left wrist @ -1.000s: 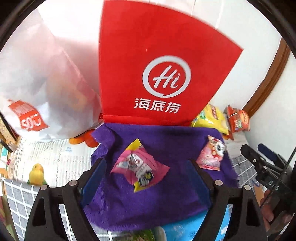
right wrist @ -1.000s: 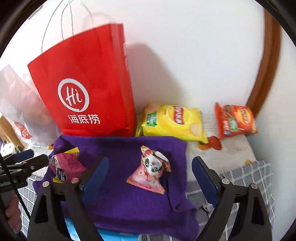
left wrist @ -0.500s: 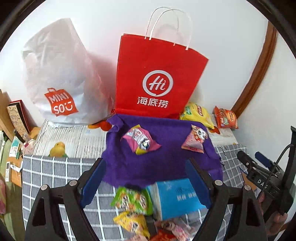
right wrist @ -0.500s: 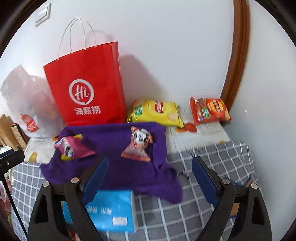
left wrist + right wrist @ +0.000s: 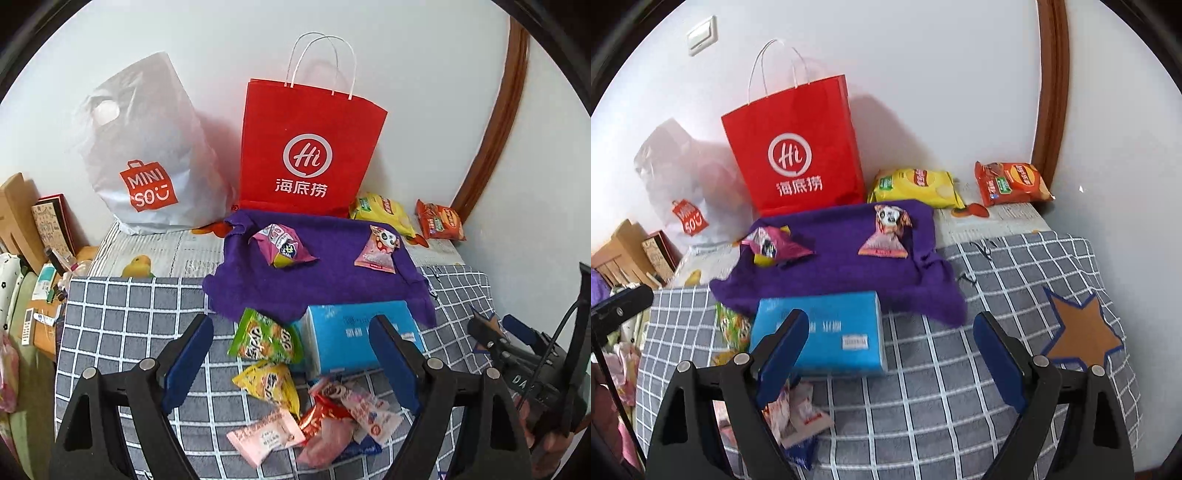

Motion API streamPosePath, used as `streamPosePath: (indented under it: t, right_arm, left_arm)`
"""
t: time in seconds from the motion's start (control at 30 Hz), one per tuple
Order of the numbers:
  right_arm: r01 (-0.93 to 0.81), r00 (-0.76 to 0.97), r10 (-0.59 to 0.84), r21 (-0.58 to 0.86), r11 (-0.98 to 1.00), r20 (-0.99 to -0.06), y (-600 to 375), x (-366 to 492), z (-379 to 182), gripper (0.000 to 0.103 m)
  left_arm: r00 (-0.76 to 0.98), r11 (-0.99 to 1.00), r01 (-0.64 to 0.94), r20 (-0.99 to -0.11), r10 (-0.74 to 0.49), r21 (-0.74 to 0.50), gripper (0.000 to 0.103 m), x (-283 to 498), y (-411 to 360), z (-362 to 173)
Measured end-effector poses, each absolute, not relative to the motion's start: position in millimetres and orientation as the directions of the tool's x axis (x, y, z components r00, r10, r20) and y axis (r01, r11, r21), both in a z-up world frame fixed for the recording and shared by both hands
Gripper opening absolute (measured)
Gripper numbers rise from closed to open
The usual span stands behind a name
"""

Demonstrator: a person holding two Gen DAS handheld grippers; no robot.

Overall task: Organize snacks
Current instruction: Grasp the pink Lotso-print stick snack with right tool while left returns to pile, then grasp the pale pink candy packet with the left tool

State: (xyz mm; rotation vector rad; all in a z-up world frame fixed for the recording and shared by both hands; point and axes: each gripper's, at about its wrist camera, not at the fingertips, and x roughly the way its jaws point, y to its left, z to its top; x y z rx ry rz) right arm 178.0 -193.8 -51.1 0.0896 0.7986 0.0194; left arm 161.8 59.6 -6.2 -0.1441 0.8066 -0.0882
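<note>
Two snack packets lie on a purple cloth (image 5: 325,288): a magenta one (image 5: 282,250) at its left and a pink panda one (image 5: 380,249) at its right; both show in the right wrist view, magenta (image 5: 777,248) and panda (image 5: 888,232). Nearer, a pile of small snacks lies on the grid blanket: green (image 5: 264,338), yellow (image 5: 269,384), pink and red (image 5: 325,421). My left gripper (image 5: 291,363) is open and empty above this pile. My right gripper (image 5: 890,362) is open and empty, above the blanket beside a blue tissue pack (image 5: 820,332).
A red paper bag (image 5: 306,155) and a white Miniso bag (image 5: 147,162) stand against the wall. Yellow (image 5: 916,184) and orange (image 5: 1012,182) chip bags lie at the back right. A star patch (image 5: 1082,328) is on the blanket. Boxes and clutter sit at the left (image 5: 33,236).
Both grippers have pulled back and up from the purple cloth. The two packets stay on the cloth. The tissue pack and the near snack pile have come into view.
</note>
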Motion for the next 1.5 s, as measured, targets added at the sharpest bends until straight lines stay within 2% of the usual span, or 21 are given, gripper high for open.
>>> streamPosePath:
  t: [0.1,0.23,0.37,0.4,0.57,0.7,0.83,0.93,1.03,1.1,1.17,1.37,1.5]
  right_arm:
    - [-0.020,0.680,0.087,0.101,0.995,-0.728,-186,169,-59,0.089]
    - [-0.087,0.642,0.179,0.161,0.983,-0.746,-169,160,-72,0.081]
    - [-0.155,0.617,0.214,0.150,0.977,-0.758,-144,154,-83,0.056]
    - [-0.172,0.609,0.223,0.147,0.974,-0.761,-138,154,-87,0.054]
    - [-0.262,0.563,0.271,0.143,0.954,-0.781,-105,157,-105,0.053]
    - [-0.310,0.522,0.271,0.116,0.944,-0.809,-84,165,-121,0.043]
    - [-0.314,0.466,0.254,0.110,0.943,-0.847,-71,178,-141,0.040]
    - [-0.313,0.430,0.227,0.092,0.945,-0.874,-67,181,-152,0.030]
    - [-0.314,0.407,0.206,0.075,0.946,-0.890,-68,178,-165,0.028]
    - [-0.317,0.421,0.207,0.070,0.946,-0.883,-69,176,-165,0.023]
    - [-0.314,0.441,0.217,0.077,0.946,-0.871,-73,171,-159,0.022]
    - [-0.285,0.534,0.228,0.081,0.955,-0.814,-105,149,-128,0.021]
    - [-0.227,0.583,0.160,0.030,0.974,-0.797,-141,134,-128,0.022]
  left_arm:
    - [0.691,0.986,0.007,-0.712,-0.126,-0.167,0.084,152,65,-11]
    - [0.680,0.985,-0.015,-0.724,-0.116,-0.172,0.084,142,77,-21]
    - [0.667,0.985,-0.048,-0.740,-0.090,-0.163,0.084,135,92,-30]
    - [0.665,0.986,-0.055,-0.742,-0.083,-0.159,0.084,134,95,-32]
    - [0.653,0.984,-0.093,-0.755,-0.057,-0.155,0.084,128,115,-42]
    - [0.644,0.974,-0.133,-0.763,-0.054,-0.181,0.084,124,134,-51]
    - [0.629,0.967,-0.163,-0.776,-0.050,-0.194,0.084,120,149,-60]
    - [0.626,0.963,-0.174,-0.778,-0.053,-0.206,0.084,118,155,-64]
    - [0.621,0.963,-0.169,-0.781,-0.063,-0.212,0.084,117,155,-69]
    - [0.615,0.965,-0.160,-0.786,-0.069,-0.210,0.084,117,152,-71]
    - [0.612,0.969,-0.146,-0.788,-0.071,-0.201,0.084,117,148,-72]
    - [0.606,0.973,-0.125,-0.791,-0.078,-0.192,0.084,118,135,-77]
    - [0.593,0.975,-0.120,-0.801,-0.081,-0.188,0.084,120,126,-88]
